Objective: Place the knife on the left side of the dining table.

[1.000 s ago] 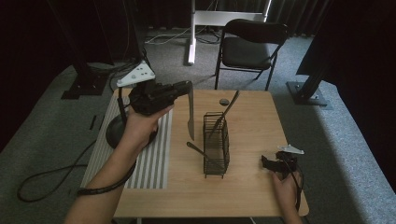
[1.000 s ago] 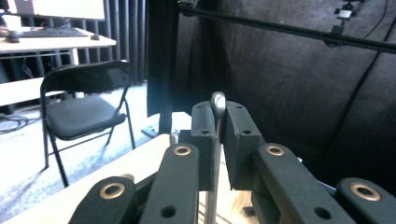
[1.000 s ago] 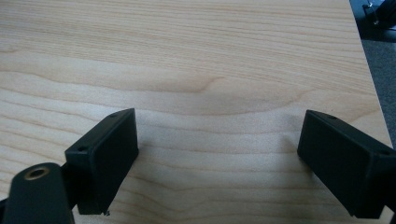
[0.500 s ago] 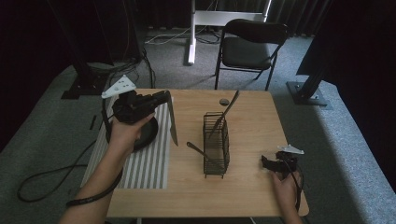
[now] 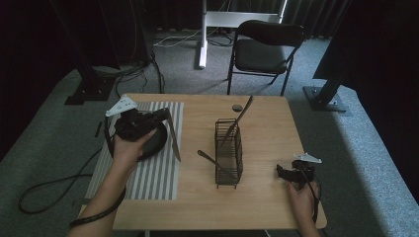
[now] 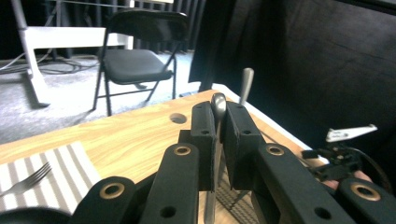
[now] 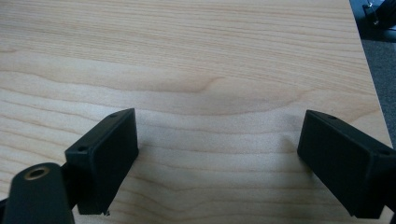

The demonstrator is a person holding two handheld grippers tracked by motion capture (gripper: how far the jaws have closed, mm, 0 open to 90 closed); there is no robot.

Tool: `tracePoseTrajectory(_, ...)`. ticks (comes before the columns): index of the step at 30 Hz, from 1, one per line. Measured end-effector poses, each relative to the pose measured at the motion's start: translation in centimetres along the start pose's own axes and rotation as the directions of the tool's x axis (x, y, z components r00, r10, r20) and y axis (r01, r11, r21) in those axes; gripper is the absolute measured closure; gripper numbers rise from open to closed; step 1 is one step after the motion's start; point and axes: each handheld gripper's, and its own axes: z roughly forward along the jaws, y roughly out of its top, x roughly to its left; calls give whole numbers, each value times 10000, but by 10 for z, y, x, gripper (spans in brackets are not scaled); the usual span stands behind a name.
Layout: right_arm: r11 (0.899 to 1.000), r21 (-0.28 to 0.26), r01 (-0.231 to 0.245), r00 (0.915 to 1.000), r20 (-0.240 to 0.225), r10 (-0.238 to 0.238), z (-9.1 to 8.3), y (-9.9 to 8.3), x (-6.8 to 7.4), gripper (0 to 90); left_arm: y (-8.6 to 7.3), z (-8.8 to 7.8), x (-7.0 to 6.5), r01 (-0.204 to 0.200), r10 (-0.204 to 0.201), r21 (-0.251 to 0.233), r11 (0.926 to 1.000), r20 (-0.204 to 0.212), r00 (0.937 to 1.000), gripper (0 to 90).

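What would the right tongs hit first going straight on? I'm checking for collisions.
Most likely the bare wooden table: the right tongs are open and angled down at it with nothing between; depth is unclear.

Table knife (image 5: pixel 173 138), silver, handle clamped in left gripper (image 5: pixel 160 116), blade hanging down over striped placemat (image 5: pixel 148 177), left of wire caddy (image 5: pixel 229 153).

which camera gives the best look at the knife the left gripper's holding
The high view: the knife shows whole, hanging from the left gripper over the striped mat. The left gripper view catches just its handle between the fingers.
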Motion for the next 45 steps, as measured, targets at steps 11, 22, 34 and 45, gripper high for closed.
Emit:
tracePoseTrajectory(11,10000,-1,0,10000,1,0,0,0,0,115,-33,1,22,542,-523,190,9984,-875,9948,836)
tracePoseTrajectory(22,10000,-13,-1,10000,-1,1,0,0,0,115,-46,8,34,752,-708,322,9966,-1205,9902,836)
tracePoseTrajectory(34,10000,0,-13,10000,-4,13,0,0,0,115,-55,1,27,774,-718,399,9962,-1262,9894,835)
tracePoseTrajectory(45,10000,1,11,10000,-2,-11,0,0,0,115,-67,-31,28,1299,-1205,503,9903,-1584,9800,831)
